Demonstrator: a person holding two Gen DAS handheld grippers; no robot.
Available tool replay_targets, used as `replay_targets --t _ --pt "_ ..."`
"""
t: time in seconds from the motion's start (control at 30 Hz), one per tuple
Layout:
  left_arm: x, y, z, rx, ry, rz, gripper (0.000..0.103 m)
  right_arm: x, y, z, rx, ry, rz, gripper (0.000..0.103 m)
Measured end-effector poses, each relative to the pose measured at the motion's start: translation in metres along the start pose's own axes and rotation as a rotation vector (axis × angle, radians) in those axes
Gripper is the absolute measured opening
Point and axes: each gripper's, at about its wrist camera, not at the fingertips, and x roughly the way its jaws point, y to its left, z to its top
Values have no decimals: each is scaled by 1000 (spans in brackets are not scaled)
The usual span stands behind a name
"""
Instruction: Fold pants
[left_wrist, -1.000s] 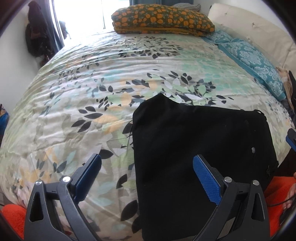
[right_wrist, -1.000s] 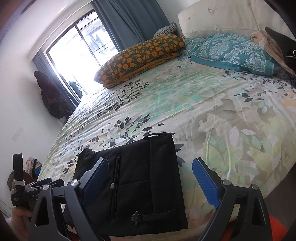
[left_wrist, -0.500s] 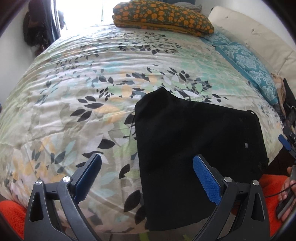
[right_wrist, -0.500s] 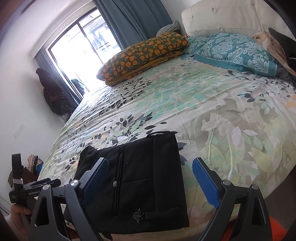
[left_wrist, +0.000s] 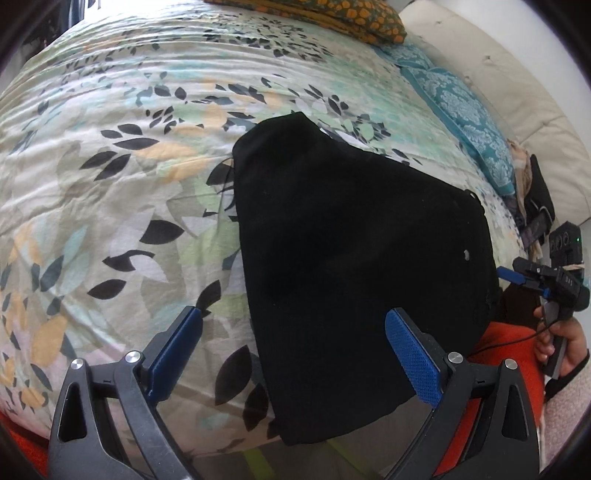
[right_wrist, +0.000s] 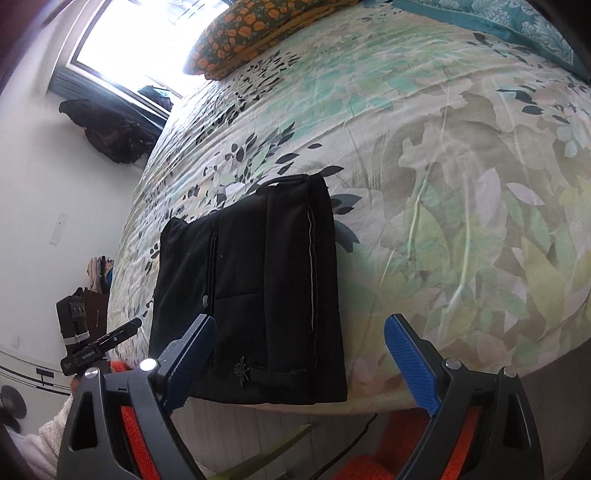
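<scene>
The left gripper (left_wrist: 293, 341) stands wide open at the bottom of the left wrist view, with nothing held; its blue pads (left_wrist: 413, 360) hang above the near edge of the pants (left_wrist: 354, 266), the right pad over the black cloth and the left pad over the bedspread (left_wrist: 110, 177). The right gripper (right_wrist: 299, 356) is likewise spread wide and empty at the bottom of its own view, its left pad (right_wrist: 190, 360) over the pants (right_wrist: 251, 295) and its right pad over the bedspread (right_wrist: 461, 192).

The pants lie folded into a flat black bundle at the near edge of the bed, centre-right in the left view and centre-left in the right view, with a belt loop and a small emblem at the near end. At the far right of the left view a hand (left_wrist: 561, 339) grips the other tool's handle. An orange-flowered pillow (right_wrist: 258, 33) sits at the top of the frame, a teal pillow (left_wrist: 461, 110) toward the upper right.
</scene>
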Motion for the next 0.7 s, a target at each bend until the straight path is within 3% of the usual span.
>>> replay_targets --t 0.2,0.33,0.37,0.4,0.43,0.47,0.5,0.53,0.7 --pt "38 7 5 -61 64 -40 100 54 -15 4 51 202 63 92" --pt "43 2 11 -80 58 -106 98 75 -11 7 28 247 120 95" --pt "45 0 11 -81 69 -144 95 79 -9 7 18 262 153 87" --pt "45 -4 11 -68 68 -124 80 84 -4 5 0 291 181 80" --pt "45 -7 10 -36 58 -80 57 88 2 4 -32 312 164 74" --pt "41 -8 10 -21 45 -71 47 89 6 3 -62 316 139 61" --pt "35 -6 11 -33 31 -83 31 88 9 4 -68 316 149 54" --pt "29 -4 12 -52 23 -102 22 85 10 5 -66 305 173 45" --pt "-7 -19 17 -11 -40 -105 17 61 31 2 -125 232 213 35"
